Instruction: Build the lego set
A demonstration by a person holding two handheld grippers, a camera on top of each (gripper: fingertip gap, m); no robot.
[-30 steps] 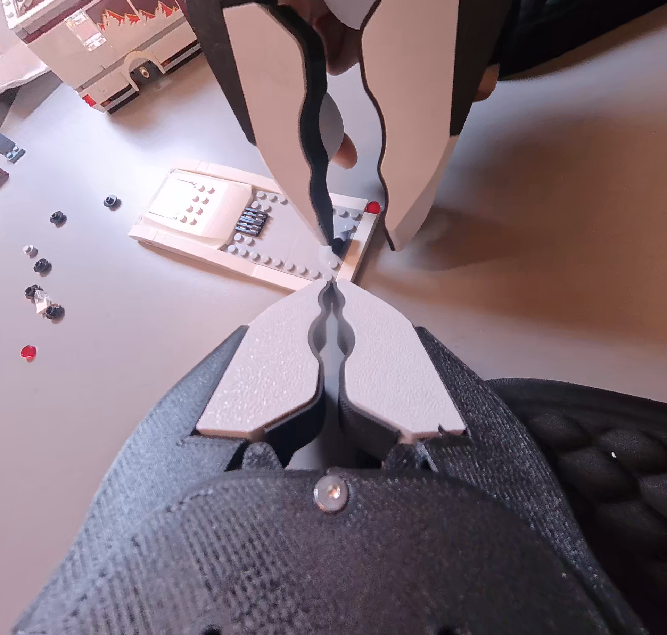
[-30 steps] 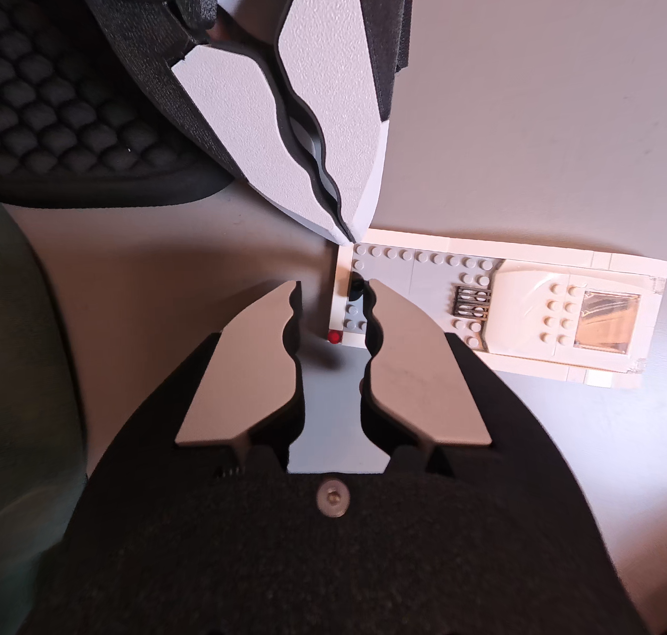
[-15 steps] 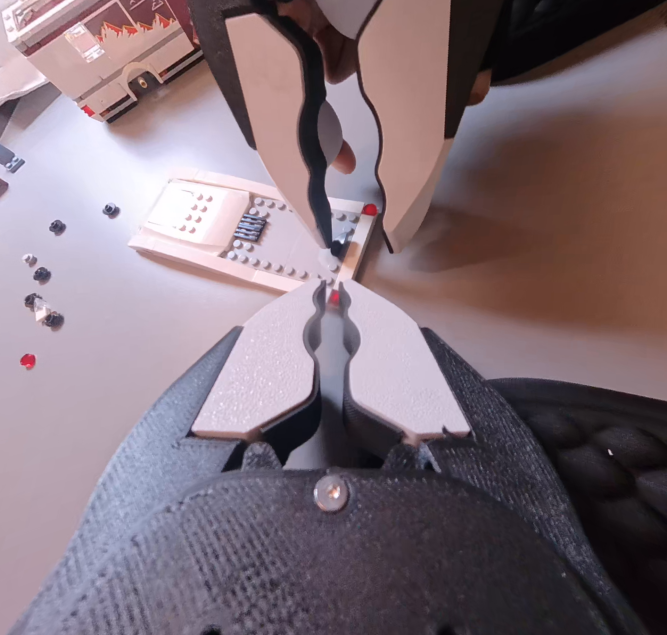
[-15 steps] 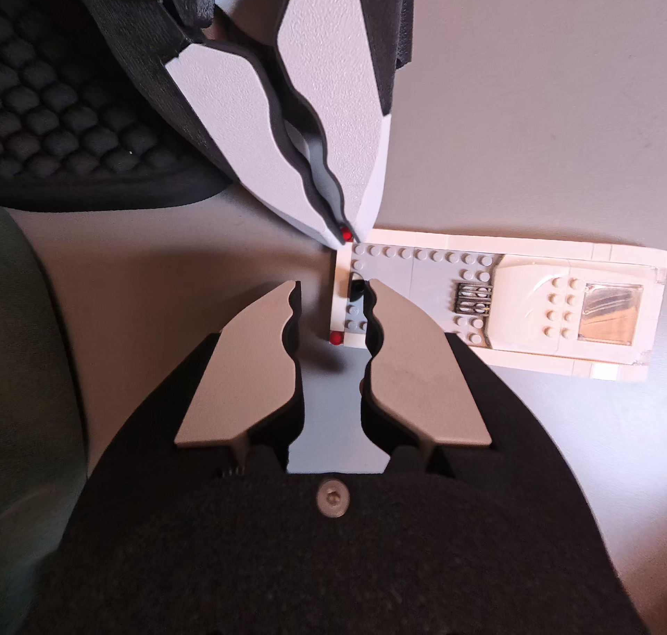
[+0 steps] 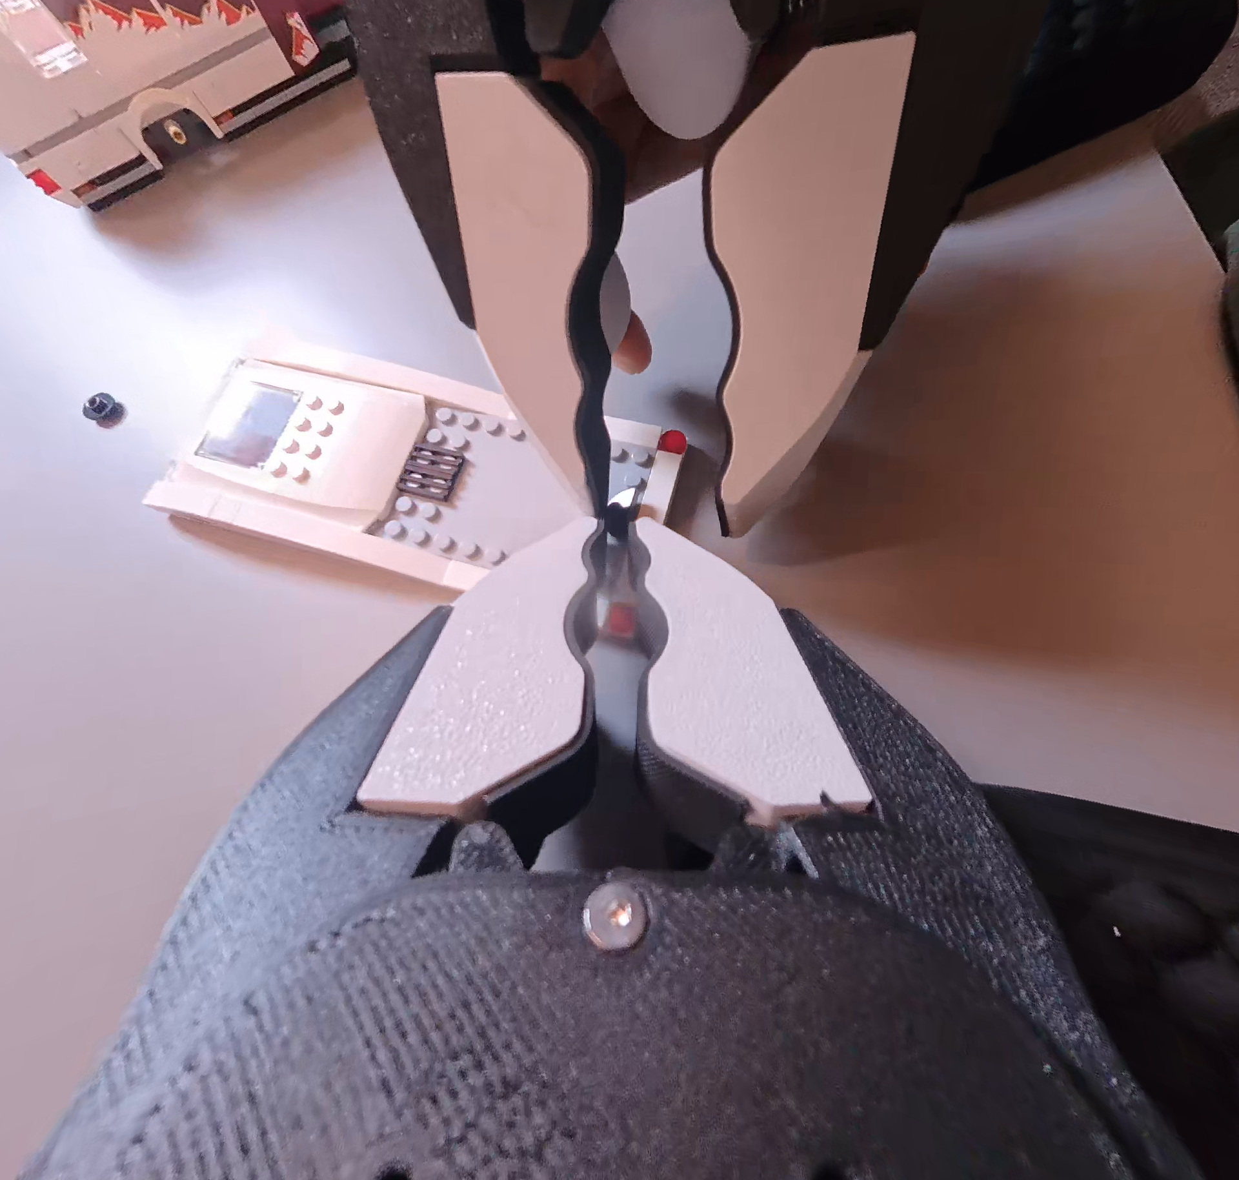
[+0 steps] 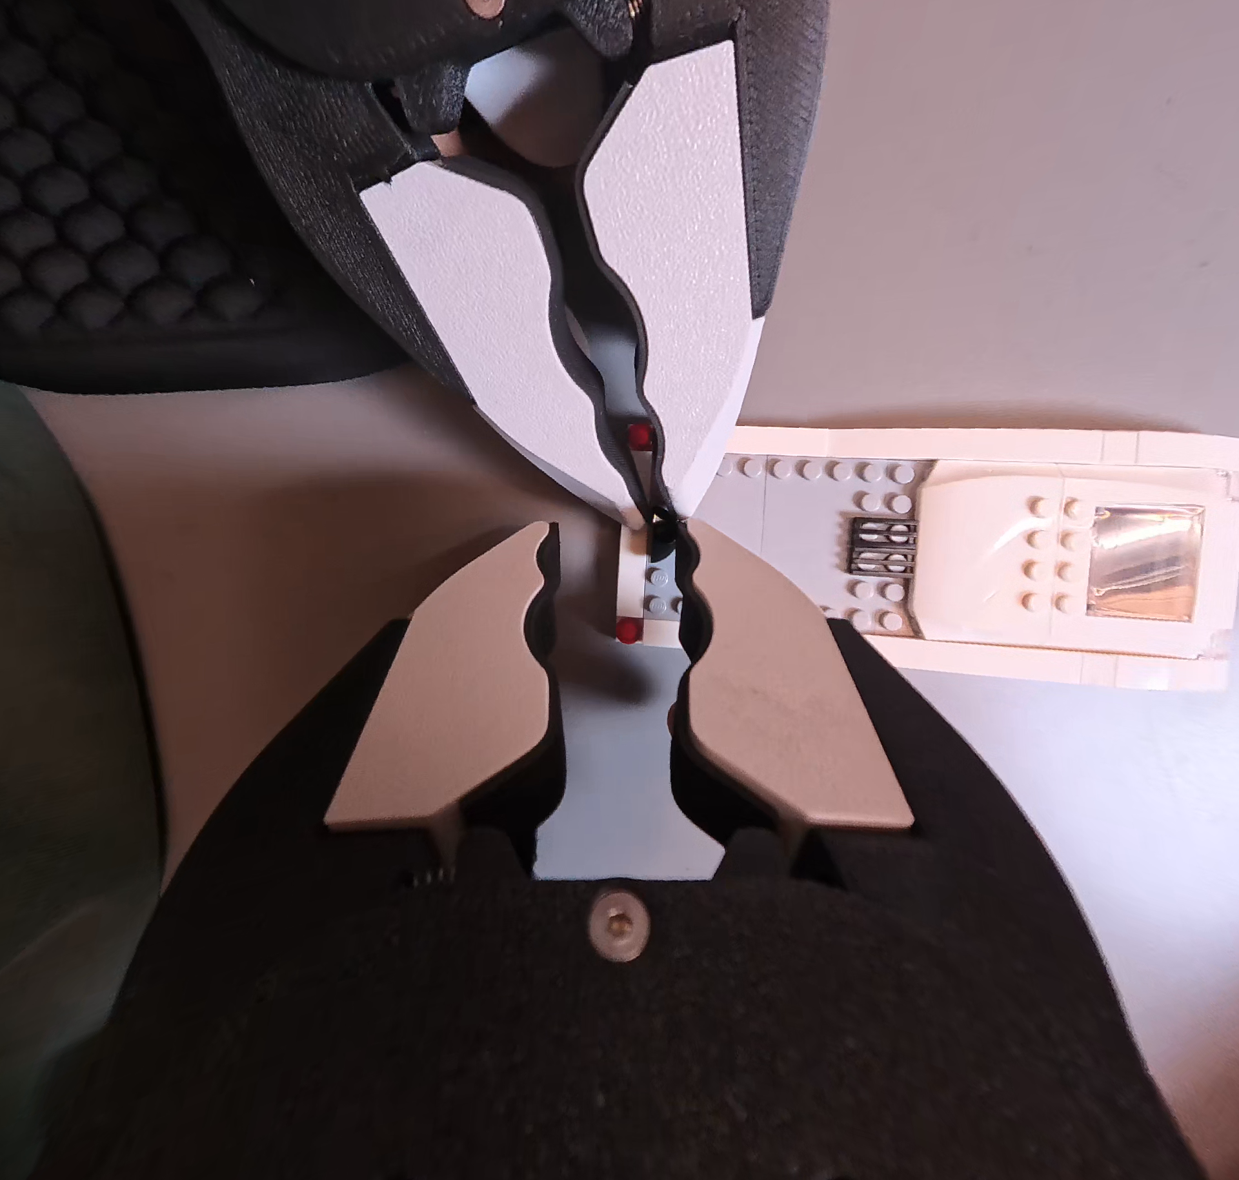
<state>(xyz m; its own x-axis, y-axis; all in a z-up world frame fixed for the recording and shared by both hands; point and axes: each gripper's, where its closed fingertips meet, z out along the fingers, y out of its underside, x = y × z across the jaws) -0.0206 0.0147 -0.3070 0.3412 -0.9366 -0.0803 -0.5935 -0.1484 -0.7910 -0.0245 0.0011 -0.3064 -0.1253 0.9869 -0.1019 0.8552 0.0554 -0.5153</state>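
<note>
A white and grey brick-built plate (image 5: 322, 464) lies flat on the table; it also shows in the right wrist view (image 6: 791, 531). A red stud sits on each corner of its near end (image 5: 672, 440) (image 5: 620, 618). My left gripper (image 5: 613, 527) is at that end, its tips closed on a small black piece (image 5: 613, 523) that stands on the plate, as the right wrist view (image 6: 662, 531) also shows. My right gripper (image 6: 620, 531) is open. One finger (image 6: 737, 611) lies over the plate beside the black piece. The other (image 6: 483, 611) is off the plate's end.
A brick-built camper van (image 5: 154, 54) stands at the far left. A loose black stud (image 5: 102, 405) lies left of the plate. A black padded mat (image 6: 100, 175) lies behind the left gripper. A person's fingertip (image 5: 633, 343) shows behind the right gripper. Left and right tips are no more than a few centimetres apart. Both grippers' tips are roughly 20 centimeters from the loose black stud (image 5: 102, 405).
My left gripper opened slightly from shut, uncovering a red stud on the plate's corner. It then moved forward along the plate's end, and its tips now close on the black piece. The right gripper has stayed put.
</note>
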